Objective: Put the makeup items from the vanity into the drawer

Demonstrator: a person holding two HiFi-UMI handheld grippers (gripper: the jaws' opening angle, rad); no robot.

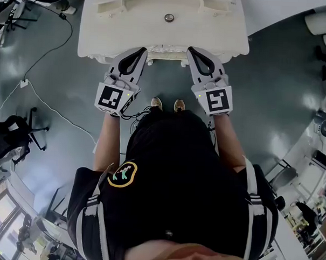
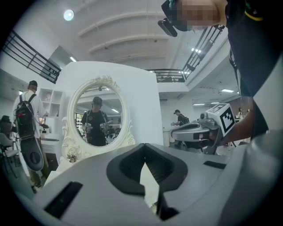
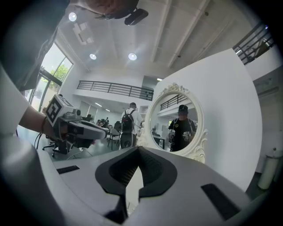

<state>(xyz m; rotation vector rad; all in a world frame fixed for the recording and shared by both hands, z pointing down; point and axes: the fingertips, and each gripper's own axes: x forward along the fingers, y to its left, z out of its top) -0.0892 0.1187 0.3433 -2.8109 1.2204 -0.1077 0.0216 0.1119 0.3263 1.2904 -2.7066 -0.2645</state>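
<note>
**Both claws shut and empty at the vanity's front edge**

The person stands facing the vanity (image 1: pixel 221 37), shoes (image 1: pixel 156 103) just short of its front edge. The left claw (image 1: pixel 139 50) and the right claw (image 1: pixel 192 50) are held level and side by side. Their tips reach that front edge, one either side of the vanity's middle. Each claw's jaws are pressed together with nothing between them. Farther in, at the vanity's middle, sits a round knob (image 1: pixel 169 17). At the vanity's back an oval mirror (image 2: pixel 98 115) in a carved white frame stands upright, reflecting the person. No view shows the makeup items or the drawer clearly enough to place them. Beyond the vanity's left side stands a bystander with a backpack (image 2: pixel 26 119).
</note>
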